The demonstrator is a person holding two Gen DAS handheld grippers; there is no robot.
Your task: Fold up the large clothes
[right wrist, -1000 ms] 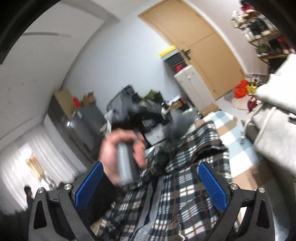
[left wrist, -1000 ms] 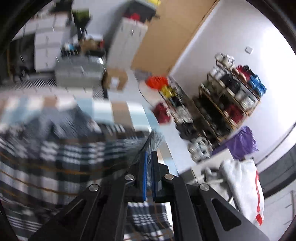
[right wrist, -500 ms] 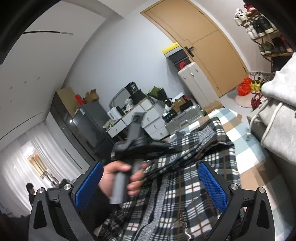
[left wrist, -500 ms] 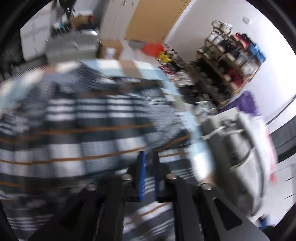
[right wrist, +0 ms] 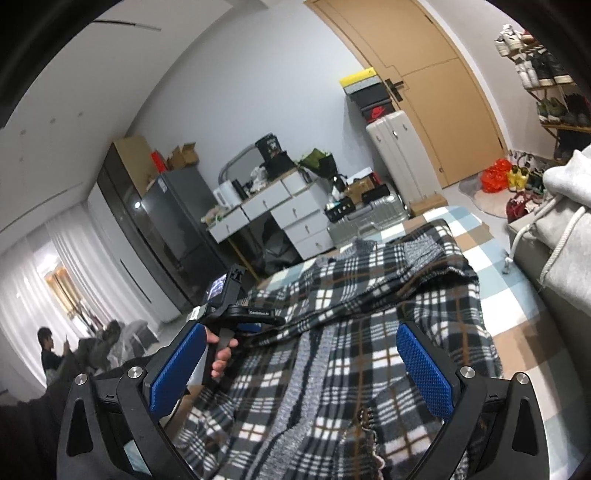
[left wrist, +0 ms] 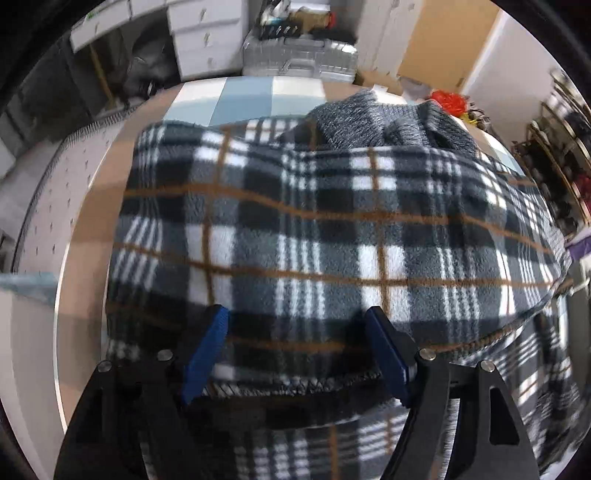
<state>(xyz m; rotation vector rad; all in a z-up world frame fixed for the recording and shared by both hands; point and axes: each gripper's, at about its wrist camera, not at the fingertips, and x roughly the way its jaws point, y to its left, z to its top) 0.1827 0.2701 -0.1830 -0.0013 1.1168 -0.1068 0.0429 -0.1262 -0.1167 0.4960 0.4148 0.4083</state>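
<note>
**Tongs and plaid garment: state by view**

Left tongs point(left wrist: 297, 350), left wrist view: blue pads spread apart and opening, pointed steeply down at the plaid fleece garment point(left wrist: 332, 236). Folded edge of the garment, with its stitched hem, lies between the pads; neither pad presses on it. Garment is black, white and grey check with tan lines, grey knit lining point(left wrist: 373, 118) showing at its far end. It lies on a checked blue, white and tan bed cover point(left wrist: 243, 99). Beyond the bed: silver hard case point(left wrist: 299, 61), white drawers point(left wrist: 207, 33), red bag point(left wrist: 448, 99) on the floor.

Right tongs point(right wrist: 301, 363), right wrist view: blue pads wide apart, nothing between them, held above the near part of the same garment point(right wrist: 369, 314). Garment is spread along the bed cover point(right wrist: 498, 302), one layer folded over. Left hand point(right wrist: 219, 350) grips the handle of the left tongs point(right wrist: 240, 310) at the garment's left edge. Grey hooded garment point(right wrist: 561, 236) with a white drawstring at right. Seated person point(right wrist: 48, 350) far left.
</note>
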